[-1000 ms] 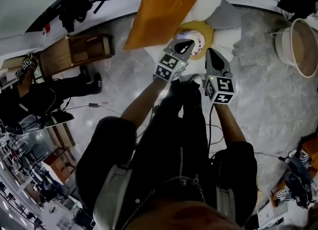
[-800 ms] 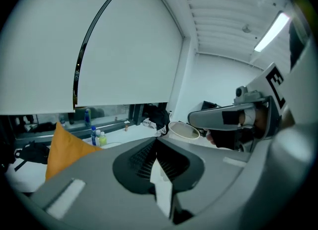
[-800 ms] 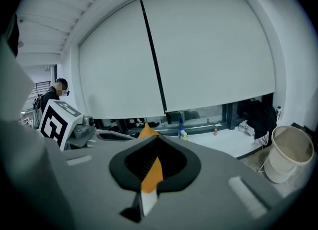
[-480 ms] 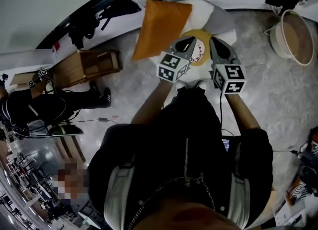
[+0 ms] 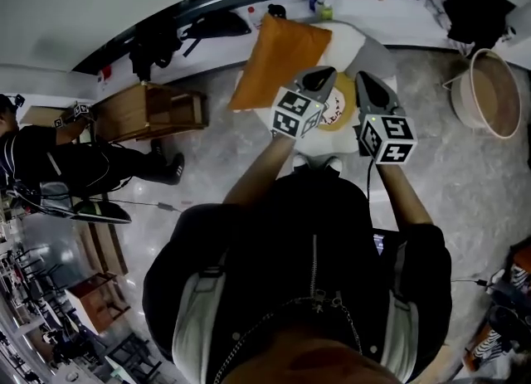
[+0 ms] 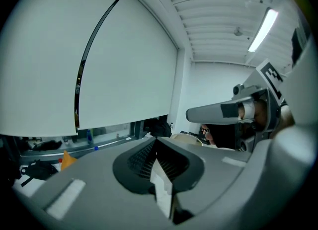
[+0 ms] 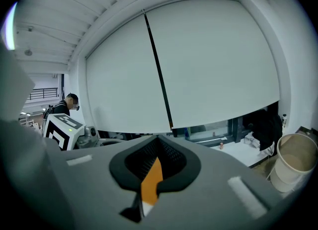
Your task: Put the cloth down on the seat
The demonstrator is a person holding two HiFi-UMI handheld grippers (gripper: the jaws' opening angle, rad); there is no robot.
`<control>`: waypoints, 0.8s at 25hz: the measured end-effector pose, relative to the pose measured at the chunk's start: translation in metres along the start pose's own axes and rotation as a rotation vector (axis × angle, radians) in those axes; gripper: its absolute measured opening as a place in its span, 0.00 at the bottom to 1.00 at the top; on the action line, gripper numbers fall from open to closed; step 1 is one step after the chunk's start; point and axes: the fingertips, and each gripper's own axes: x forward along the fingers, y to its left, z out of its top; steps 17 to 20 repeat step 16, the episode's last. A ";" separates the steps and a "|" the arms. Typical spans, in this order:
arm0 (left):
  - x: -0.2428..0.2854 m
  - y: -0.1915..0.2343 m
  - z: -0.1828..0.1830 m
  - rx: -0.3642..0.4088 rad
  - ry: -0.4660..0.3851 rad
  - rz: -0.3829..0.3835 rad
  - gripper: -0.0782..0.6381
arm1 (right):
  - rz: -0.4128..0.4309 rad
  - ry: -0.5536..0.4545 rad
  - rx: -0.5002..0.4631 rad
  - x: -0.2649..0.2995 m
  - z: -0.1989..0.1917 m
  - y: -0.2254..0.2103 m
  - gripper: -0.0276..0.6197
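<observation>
Two items to confirm, operator: jaw state and cloth position.

Operator: I read both pairs of jaws as closed. The left hand-held gripper (image 5: pixel 323 75) and the right hand-held gripper (image 5: pixel 367 82) each showed only a thin slit between the pads, with no fabric in it. Both hung side by side above the seat (image 5: pixel 353 42), over the yellow round cushion (image 5: pixel 338 109) and beside the orange cushion (image 5: pixel 278 59). I could not locate the cloth: nothing set it apart from the dark clothing (image 5: pixel 315 208) below the forearms.

Supervisor: Recommended procedure?

Operator: I judged three points necessary. A grip on two corners had to be confirmed first. Both grippers needed to be level and apart, so the cloth would hang flat. The descent belonged over the free part of the seat, with both pairs opening together.
</observation>
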 end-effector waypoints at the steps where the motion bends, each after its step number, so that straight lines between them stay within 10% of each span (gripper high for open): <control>1: 0.001 -0.001 0.000 0.000 -0.001 0.003 0.12 | 0.003 -0.001 0.002 0.000 0.000 -0.002 0.04; 20: 0.000 0.009 -0.005 -0.005 0.032 0.017 0.12 | 0.035 0.027 0.026 0.011 -0.006 0.005 0.04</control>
